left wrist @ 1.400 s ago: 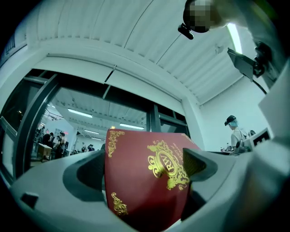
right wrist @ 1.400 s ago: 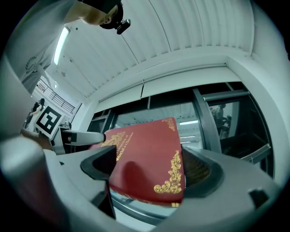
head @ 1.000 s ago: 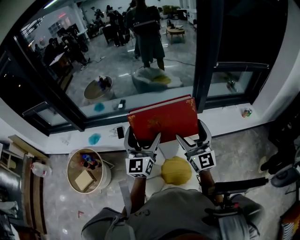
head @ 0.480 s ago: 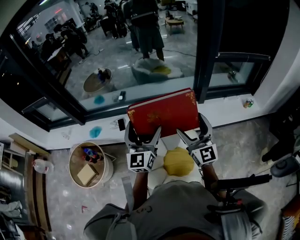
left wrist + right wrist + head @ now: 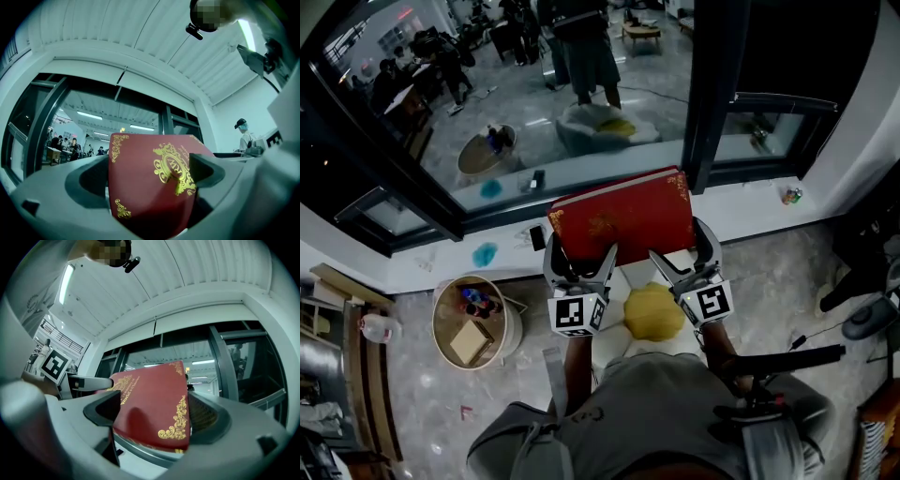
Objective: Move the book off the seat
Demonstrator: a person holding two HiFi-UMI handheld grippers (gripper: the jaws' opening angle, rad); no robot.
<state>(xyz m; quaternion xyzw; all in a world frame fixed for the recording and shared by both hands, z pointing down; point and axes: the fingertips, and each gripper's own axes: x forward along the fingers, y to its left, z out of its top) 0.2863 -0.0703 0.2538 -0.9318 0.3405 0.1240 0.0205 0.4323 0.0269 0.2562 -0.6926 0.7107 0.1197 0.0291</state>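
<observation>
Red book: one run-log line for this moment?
object: red gold-embossed hardcover book | left gripper: shut on book | right gripper: shut on book | hold: near edge | yellow cushion: between grippers

You are standing in what is probably an open-plan office or lab. A dark-framed glass wall (image 5: 712, 103) is running across the far side; beyond it, people (image 5: 441, 52) are gathering around desks at far left and one person (image 5: 581, 42) is standing. Strip lights (image 5: 96, 114) are glowing under a ribbed white ceiling (image 5: 117, 33).
</observation>
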